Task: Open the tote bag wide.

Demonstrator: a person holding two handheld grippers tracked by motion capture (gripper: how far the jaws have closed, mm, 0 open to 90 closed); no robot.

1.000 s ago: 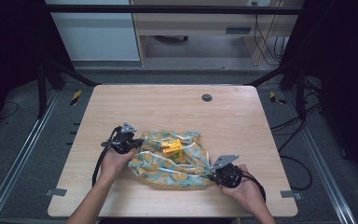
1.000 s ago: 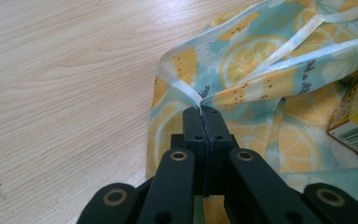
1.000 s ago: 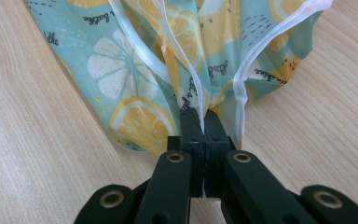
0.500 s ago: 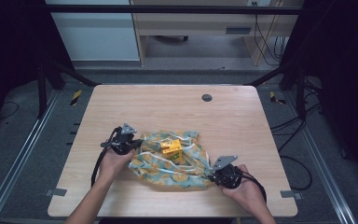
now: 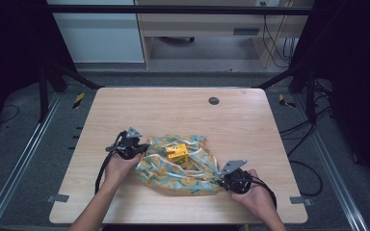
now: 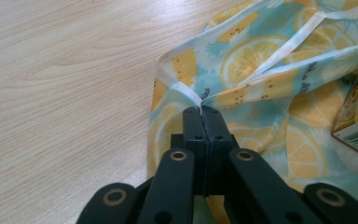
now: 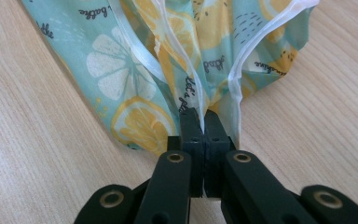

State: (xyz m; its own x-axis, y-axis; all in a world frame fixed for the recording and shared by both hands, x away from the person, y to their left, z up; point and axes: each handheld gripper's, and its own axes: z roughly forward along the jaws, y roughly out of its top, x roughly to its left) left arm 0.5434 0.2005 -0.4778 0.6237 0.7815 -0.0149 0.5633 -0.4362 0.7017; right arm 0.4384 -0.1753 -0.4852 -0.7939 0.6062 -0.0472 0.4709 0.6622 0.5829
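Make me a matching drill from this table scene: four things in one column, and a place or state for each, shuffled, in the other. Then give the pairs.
Things:
1. left claw
2. right claw
3. yellow box
4. dark round disc

Places or states:
A. lies on top of the lemon-print cloth
B. sits apart on the bare wood at the table's far side
C. pinches the cloth's left edge
D. pinches the cloth's right corner near the table's front

Pairs: 1-C, 2-D, 3-A, 4-B

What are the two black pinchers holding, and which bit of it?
Both hold the lemon-print cloth. The left gripper is shut on its white-trimmed edge at one end; the right gripper pinches gathered folds of the white-trimmed edge at the opposite end.
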